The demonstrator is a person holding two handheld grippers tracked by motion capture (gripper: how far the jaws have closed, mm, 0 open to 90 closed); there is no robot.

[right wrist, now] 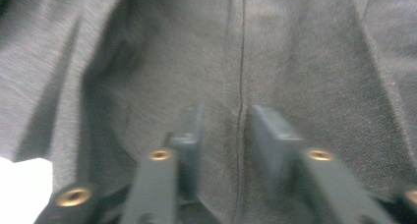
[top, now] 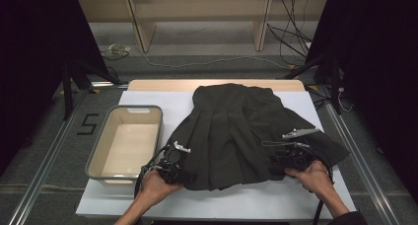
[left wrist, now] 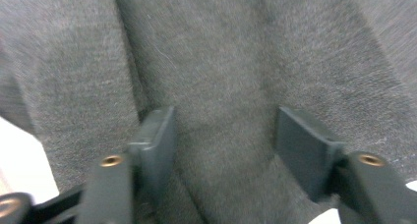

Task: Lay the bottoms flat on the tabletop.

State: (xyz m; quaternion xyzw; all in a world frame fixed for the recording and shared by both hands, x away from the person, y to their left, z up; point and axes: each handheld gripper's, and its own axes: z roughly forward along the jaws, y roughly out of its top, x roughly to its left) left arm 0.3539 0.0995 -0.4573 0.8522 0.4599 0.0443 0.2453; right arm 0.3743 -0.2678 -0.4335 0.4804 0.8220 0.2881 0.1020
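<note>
So I've got one dark pleated skirt (top: 236, 131) spread flat on the tabletop (top: 148, 99), hem toward me, and both grippers sit right on that near hem. Left gripper (left wrist: 223, 135) has its jaws apart with a fold of cloth between them, pads not pinching. Right gripper (right wrist: 223, 130) is narrower, straddling a seam; can't tell if it's actually pinching. Just left of the left gripper is one empty beige bin (top: 98, 151), beside the skirt's edge.
</note>
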